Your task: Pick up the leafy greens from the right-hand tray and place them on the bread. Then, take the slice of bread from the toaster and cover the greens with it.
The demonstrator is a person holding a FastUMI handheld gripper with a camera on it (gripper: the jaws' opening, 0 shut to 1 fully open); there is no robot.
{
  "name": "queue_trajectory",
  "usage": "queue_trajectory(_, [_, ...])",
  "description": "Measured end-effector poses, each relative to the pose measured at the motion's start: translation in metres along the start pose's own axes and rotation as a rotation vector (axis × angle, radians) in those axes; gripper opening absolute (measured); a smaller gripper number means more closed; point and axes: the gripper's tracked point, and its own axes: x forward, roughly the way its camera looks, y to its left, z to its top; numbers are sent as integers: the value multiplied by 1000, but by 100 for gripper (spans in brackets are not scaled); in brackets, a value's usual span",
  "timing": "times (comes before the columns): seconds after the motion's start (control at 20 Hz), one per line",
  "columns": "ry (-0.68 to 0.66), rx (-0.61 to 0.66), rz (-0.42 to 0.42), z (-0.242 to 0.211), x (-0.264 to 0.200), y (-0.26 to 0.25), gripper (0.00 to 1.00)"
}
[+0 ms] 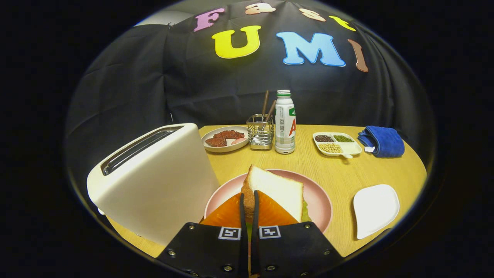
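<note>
My gripper (pixel 249 200) is shut on a slice of bread (pixel 278 190), pinching its crust edge between both fingers. The slice tilts over the pink plate (pixel 320 200), its far corner raised. A sliver of leafy greens (pixel 305 211) peeks out under the slice's right edge, on the plate. The white toaster (pixel 154 177) stands just left of the plate and the fingers, its slot looking empty. Right of the plate lies a white tray (pixel 375 209) with nothing on it.
Beyond the plate stand a milk bottle (pixel 285 122), a metal holder (pixel 261 132) with utensils, a plate of meat pieces (pixel 225 138), a divided dish of beans (pixel 336 143) and a folded blue cloth (pixel 382 141). The round wooden table (pixel 339 170) drops off close behind the tray.
</note>
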Motion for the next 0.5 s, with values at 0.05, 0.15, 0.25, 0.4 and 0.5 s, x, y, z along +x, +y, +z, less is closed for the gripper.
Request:
queue_trajectory(0.05, [3, 6, 2, -2, 1, 1, 3])
queue_trajectory(0.15, [-7, 1, -3, -2, 1, 2, 3])
queue_trajectory(0.25, [-18, -14, -13, -1, 0, 2, 3])
queue_trajectory(0.4, [-18, -19, -15, -2, -1, 2, 5])
queue_trajectory(0.5, [-28, -11, 2, 1, -1, 5, 6])
